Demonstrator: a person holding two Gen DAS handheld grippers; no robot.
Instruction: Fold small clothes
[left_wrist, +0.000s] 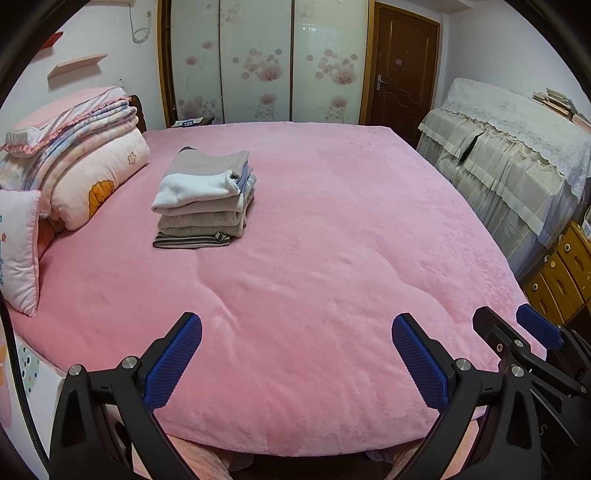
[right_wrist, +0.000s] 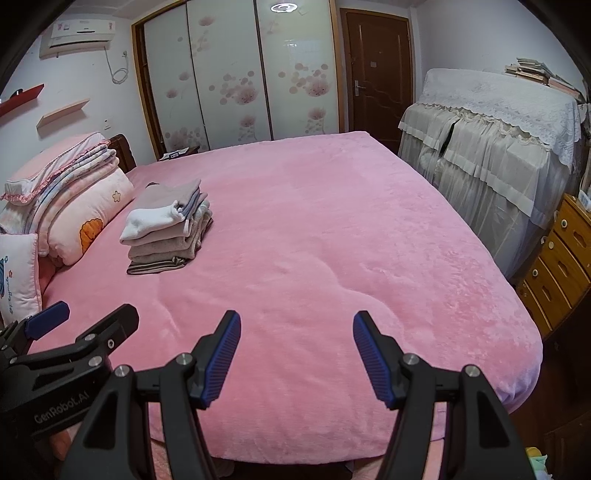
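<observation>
The left gripper (left_wrist: 297, 325) is being held above the near edge of the bed, its blue-padded jaws spread wide with nothing between them; only the pink blanket (left_wrist: 332, 229) is being seen through the gap. The right gripper (right_wrist: 297, 323) is being held just beside it, to its right, and its jaws are likewise being kept wide apart and empty. Both are being pointed downward and forward across the bed, and neither is being pressed against any cloth.

The stack of folded clothes (left_wrist: 205, 199) is being left well ahead of both grippers and off to their left, resting on the blanket. It is being topped by a white piece and a grey-brown piece, with beige layers beneath and a dark striped item at the bottom. From the right gripper's camera the same stack (right_wrist: 166, 230) is being seen further to the left, well apart from the fingertips.

Beyond the stack, further left, folded quilts and pillows (left_wrist: 77, 162) are being kept piled at the head of the bed. Straight ahead, past the far edge of the bed, a wardrobe with flowered sliding doors (left_wrist: 266, 59) and a brown door (left_wrist: 402, 66) are being shown. To the right of the grippers, a piece of furniture draped in lace cloth (left_wrist: 509, 155) and a wooden chest of drawers (right_wrist: 561, 258) are being seen beside the bed.
</observation>
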